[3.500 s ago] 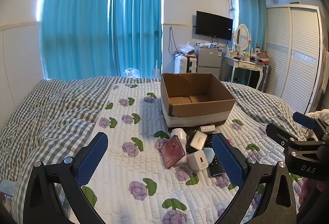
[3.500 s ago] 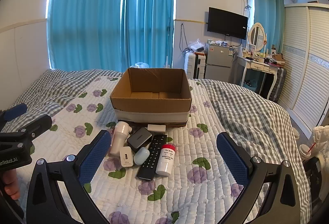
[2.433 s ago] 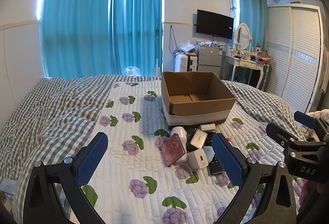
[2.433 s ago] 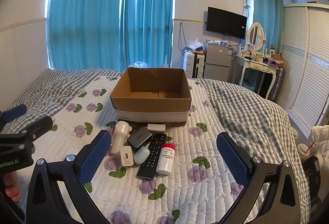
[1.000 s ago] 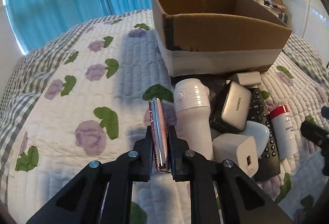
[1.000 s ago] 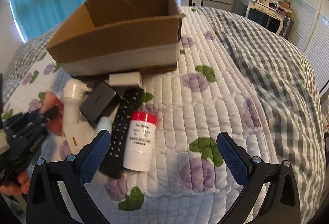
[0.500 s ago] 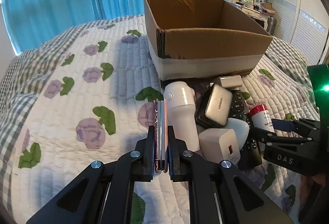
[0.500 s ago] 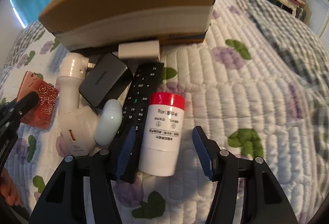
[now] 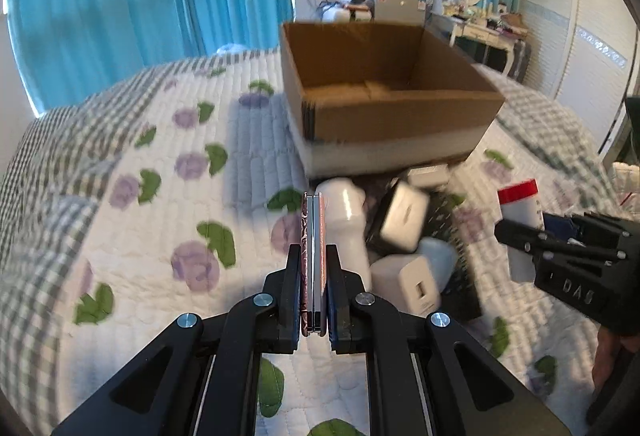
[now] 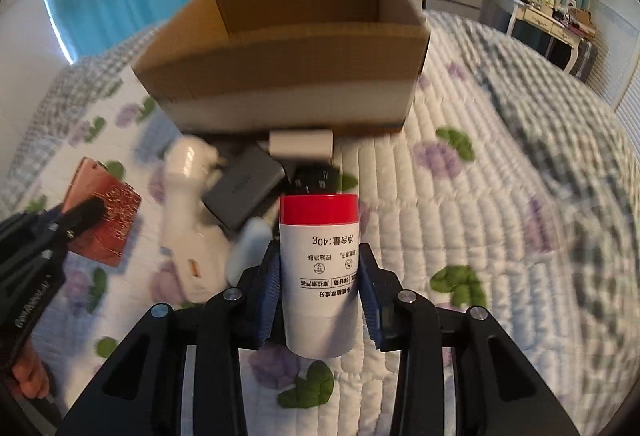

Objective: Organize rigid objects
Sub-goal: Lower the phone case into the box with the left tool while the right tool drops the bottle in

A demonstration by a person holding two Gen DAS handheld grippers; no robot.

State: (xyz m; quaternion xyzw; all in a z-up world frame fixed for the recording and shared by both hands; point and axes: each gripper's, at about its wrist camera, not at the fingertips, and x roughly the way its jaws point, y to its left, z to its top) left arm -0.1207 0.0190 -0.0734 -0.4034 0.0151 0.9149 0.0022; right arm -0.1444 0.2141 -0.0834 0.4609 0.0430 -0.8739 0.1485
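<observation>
While gripped: phone, bottle.

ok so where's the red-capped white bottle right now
The red-capped white bottle is clamped in the right claw, centre of the right wrist view, in front of the cardboard box and above the black remote.

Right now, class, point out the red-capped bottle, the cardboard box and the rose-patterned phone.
red-capped bottle (image 10: 318, 276), right wrist view, on its white label.
cardboard box (image 10: 288, 75), right wrist view, on its near outer wall.
rose-patterned phone (image 9: 313, 256), left wrist view, on its upturned edge.
</observation>
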